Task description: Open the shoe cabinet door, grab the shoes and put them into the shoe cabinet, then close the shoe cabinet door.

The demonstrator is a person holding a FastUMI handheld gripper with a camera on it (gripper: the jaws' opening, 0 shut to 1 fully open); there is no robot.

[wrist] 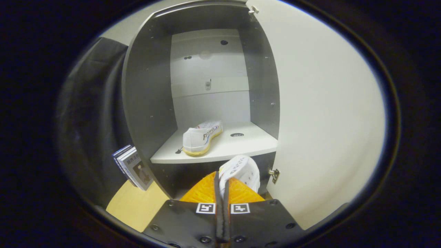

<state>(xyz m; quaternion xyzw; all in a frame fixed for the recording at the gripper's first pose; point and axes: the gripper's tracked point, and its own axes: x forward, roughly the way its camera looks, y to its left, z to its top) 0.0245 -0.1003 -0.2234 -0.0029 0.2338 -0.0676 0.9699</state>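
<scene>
A pale wooden counter (pixel 131 206) carries a grey shoe cabinet (pixel 146 96) with a black cloth wall to its left and a few books (pixel 132 167) leaning against its side. The cabinet door (pixel 324 113) stands swung wide to the right, so the opening step looks done. One white canvas shoe (pixel 202 137) already lies on the white shelf (pixel 241 146), heel toward the camera. The tongs (pixel 222 186) are clamped together on a second white shoe (pixel 243 170), held just ahead of the orange fingers (pixel 201 193), below the shelf's front edge. What seems left: place this shoe on the shelf beside the first, let go, then shut the door.
</scene>
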